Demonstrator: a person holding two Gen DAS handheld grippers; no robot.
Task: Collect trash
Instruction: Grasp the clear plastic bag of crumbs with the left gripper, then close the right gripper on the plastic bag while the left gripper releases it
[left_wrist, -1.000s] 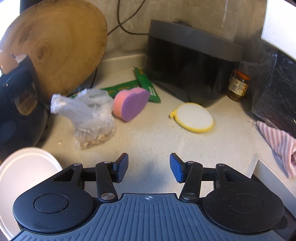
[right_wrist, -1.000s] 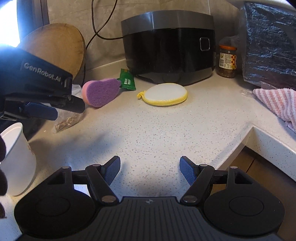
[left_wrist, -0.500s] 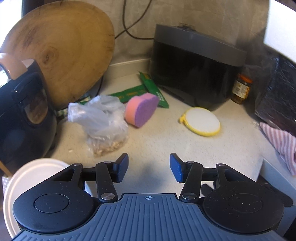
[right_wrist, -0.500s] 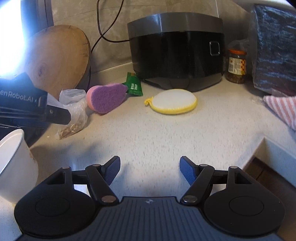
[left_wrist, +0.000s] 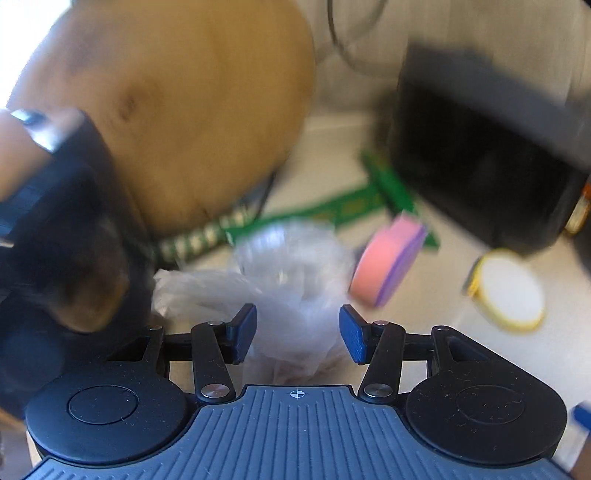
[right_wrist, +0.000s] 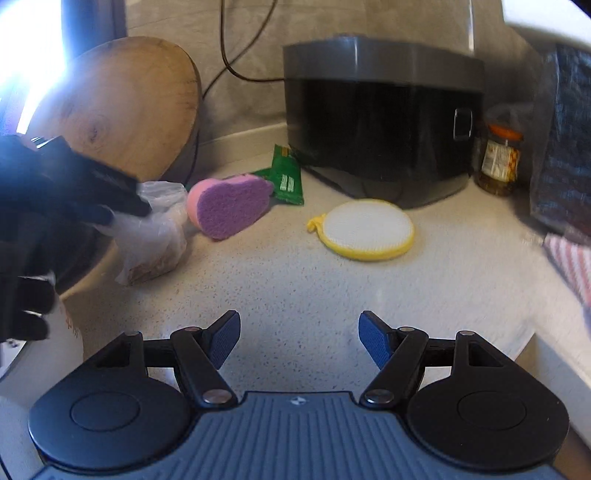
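A crumpled clear plastic bag (left_wrist: 291, 280) with crumbs inside lies on the speckled counter. In the blurred left wrist view it fills the space between the open fingers of my left gripper (left_wrist: 297, 334). The right wrist view shows the same bag (right_wrist: 155, 236) with the left gripper (right_wrist: 122, 201) reaching onto its top. Green wrappers (left_wrist: 373, 199) lie behind it, also in the right wrist view (right_wrist: 286, 179). My right gripper (right_wrist: 297, 341) is open and empty above bare counter.
A pink-purple sponge (right_wrist: 227, 208), a yellow-rimmed round pad (right_wrist: 365, 229), a black rice cooker (right_wrist: 384, 122), a jar (right_wrist: 498, 162), a wooden board (right_wrist: 122, 110), a striped cloth (right_wrist: 569, 266) and a white cup (right_wrist: 70, 332) stand around. The counter edge (right_wrist: 543, 343) drops at right.
My left gripper has moved forward and left onto the plastic bag, which now sits between its fingers. The right gripper has shifted slightly left and stayed open.
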